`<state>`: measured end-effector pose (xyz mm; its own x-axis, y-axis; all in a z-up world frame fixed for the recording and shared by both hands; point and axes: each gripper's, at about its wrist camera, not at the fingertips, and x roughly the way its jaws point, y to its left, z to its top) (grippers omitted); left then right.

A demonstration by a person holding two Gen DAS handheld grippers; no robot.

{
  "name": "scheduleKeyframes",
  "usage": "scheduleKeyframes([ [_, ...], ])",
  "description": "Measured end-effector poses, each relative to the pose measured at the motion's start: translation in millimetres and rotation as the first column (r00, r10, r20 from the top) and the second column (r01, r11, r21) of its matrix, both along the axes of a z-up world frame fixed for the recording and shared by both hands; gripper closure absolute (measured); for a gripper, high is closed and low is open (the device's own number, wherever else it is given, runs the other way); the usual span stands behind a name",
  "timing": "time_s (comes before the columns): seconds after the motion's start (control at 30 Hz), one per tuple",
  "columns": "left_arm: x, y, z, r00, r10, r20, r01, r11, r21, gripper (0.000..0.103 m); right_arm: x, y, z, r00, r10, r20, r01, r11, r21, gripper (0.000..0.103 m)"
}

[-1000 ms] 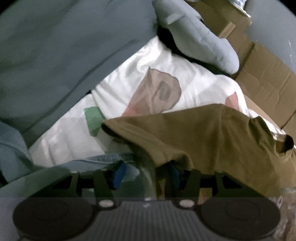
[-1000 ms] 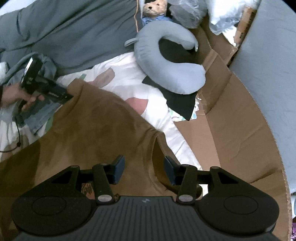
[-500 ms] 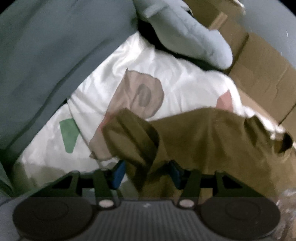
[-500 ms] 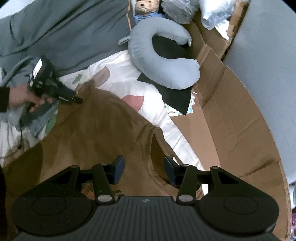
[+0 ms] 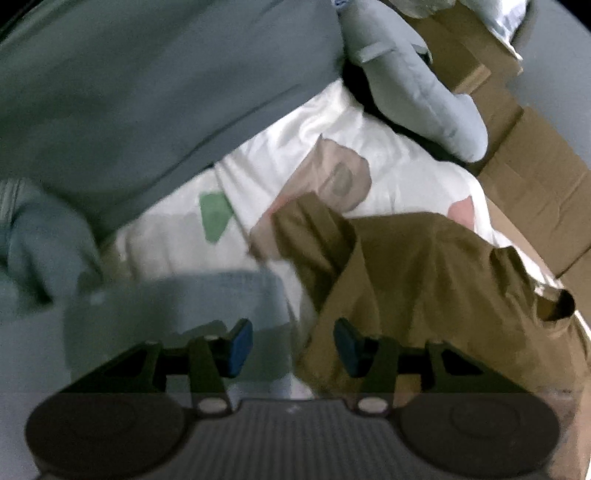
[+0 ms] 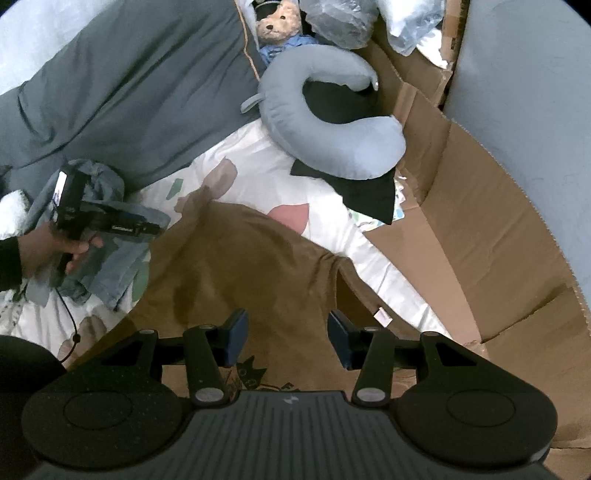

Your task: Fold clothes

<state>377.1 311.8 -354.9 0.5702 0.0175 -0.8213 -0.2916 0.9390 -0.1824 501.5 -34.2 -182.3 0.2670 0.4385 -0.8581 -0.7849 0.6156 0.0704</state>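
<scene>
Olive-brown T-shirt [image 6: 258,266] lies spread on a white patterned bed sheet [image 6: 325,206], neck opening [image 6: 354,295] toward the cardboard [image 6: 498,221] at right, cat print by the right gripper's base. In the left wrist view the near sleeve [image 5: 314,236] is flipped back over the shirt body [image 5: 436,280].

Left gripper [image 5: 293,345] hovers at the shirt's sleeve-side edge: jaws about half apart, having just closed a little; nothing pinched, right pad just over the shirt edge, left pad over denim. In the right wrist view the left gripper [image 6: 157,228] is held by the person's hand [image 6: 62,247], tips just short of the shirt's edge.

Right gripper [image 6: 288,338] sits above the shirt body beside the collar, jaws about half apart, pads clear of the fabric, gripping nothing.

Crumpled light-blue denim garment [image 6: 107,258] lies beside the shirt on the left, under the left gripper. Grey U-shaped neck pillow [image 6: 332,136] rests past the shirt on black cloth [image 6: 365,192]. Dark grey-green duvet [image 6: 129,92] covers the far left. Teddy bear [image 6: 277,26] sits behind the pillow.
</scene>
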Motion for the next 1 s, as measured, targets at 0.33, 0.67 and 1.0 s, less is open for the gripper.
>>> scheduleKeyframes([
  [0.33,-27,-23,-18,0.987,0.157,0.023,-0.154,0.981,-0.116,0.07,-10,2,-10,0.997,0.078,-0.008,-0.078,0.997,-0.013,0.048],
  [0.67,-19,-10,-45,0.922,0.387,0.005,-0.374,0.893,-0.252,0.062,-11,-4,-5,0.996,0.081,0.036,-0.08,0.997,-0.008,0.048],
  [1.0,-28,-2,-45,0.877,0.48,0.027,-0.45,0.839,-0.307,0.096,-10,-3,-7,0.995,0.087,0.039,-0.087,0.996,-0.011,0.048],
])
